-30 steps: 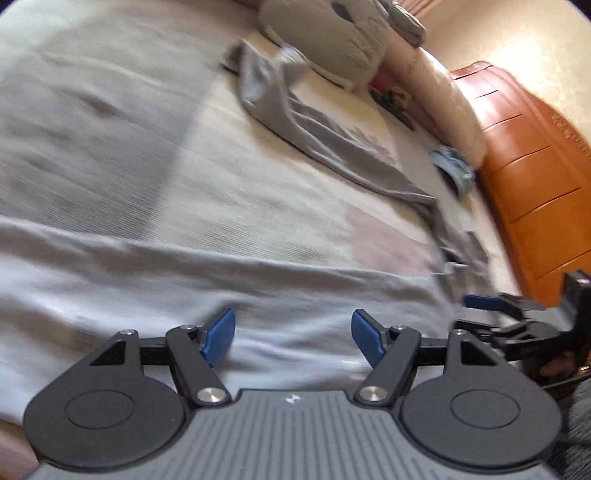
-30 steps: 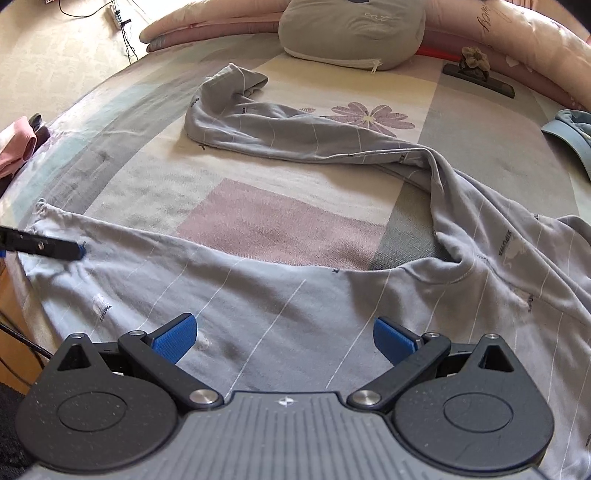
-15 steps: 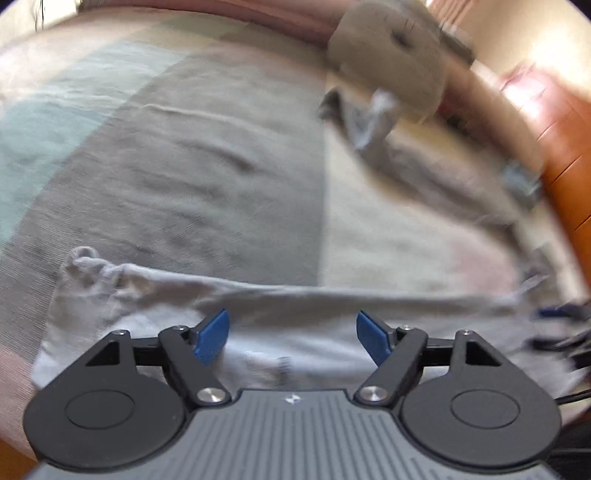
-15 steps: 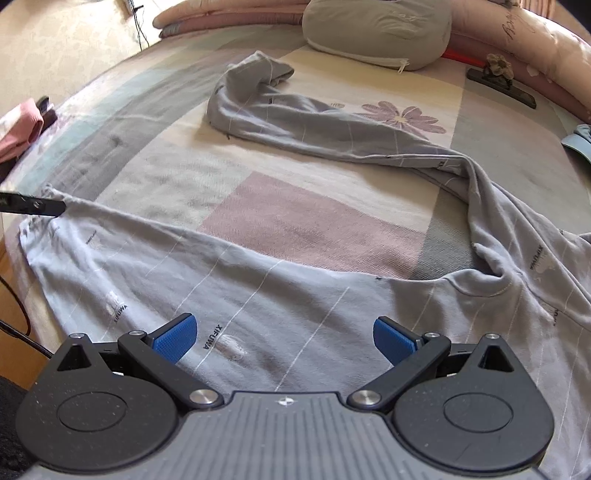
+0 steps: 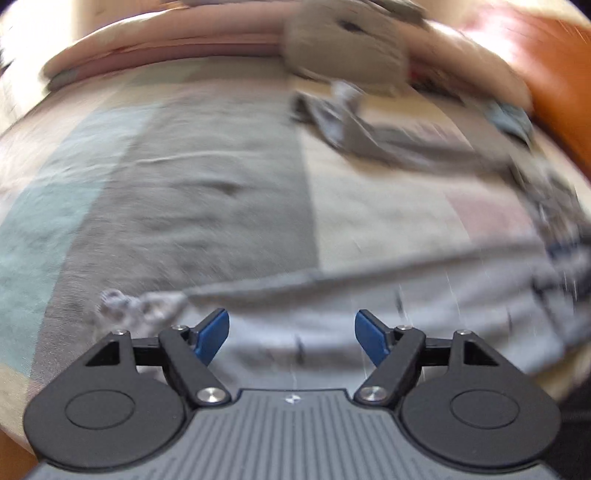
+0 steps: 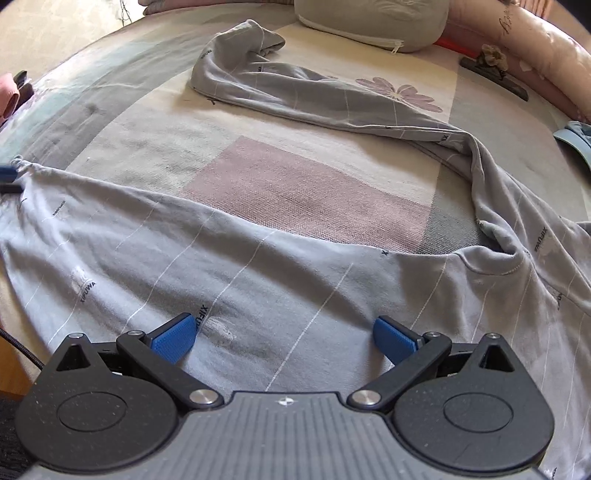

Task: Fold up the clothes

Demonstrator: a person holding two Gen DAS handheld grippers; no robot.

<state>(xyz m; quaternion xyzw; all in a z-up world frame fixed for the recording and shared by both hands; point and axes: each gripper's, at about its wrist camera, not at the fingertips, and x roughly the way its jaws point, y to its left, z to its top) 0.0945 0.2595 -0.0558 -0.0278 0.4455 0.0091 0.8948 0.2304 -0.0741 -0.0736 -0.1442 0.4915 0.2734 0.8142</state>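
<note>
A pair of grey trousers [image 6: 258,266] with thin white stripes lies spread on the bed. One leg runs along the near edge, the other leg [image 6: 314,99] stretches toward the pillow. My right gripper [image 6: 284,338] is open just above the near leg, with nothing between its blue pads. My left gripper [image 5: 291,334] is open over the same leg close to its bunched cuff [image 5: 125,306]; that view is blurred. The tip of the left gripper [image 6: 7,179] shows at the left edge of the right wrist view, beside the cuff.
The bed has a patchwork cover [image 6: 306,192] of grey, cream and pink. A grey pillow [image 6: 373,18] and a pink bolster [image 6: 524,55] lie at the far side. A blue garment [image 6: 576,138] lies at the right. An orange headboard [image 5: 557,74] stands beyond.
My left gripper has swung left along the near leg to the cuff end. My right gripper has moved forward and lower over the leg. Both stayed open.
</note>
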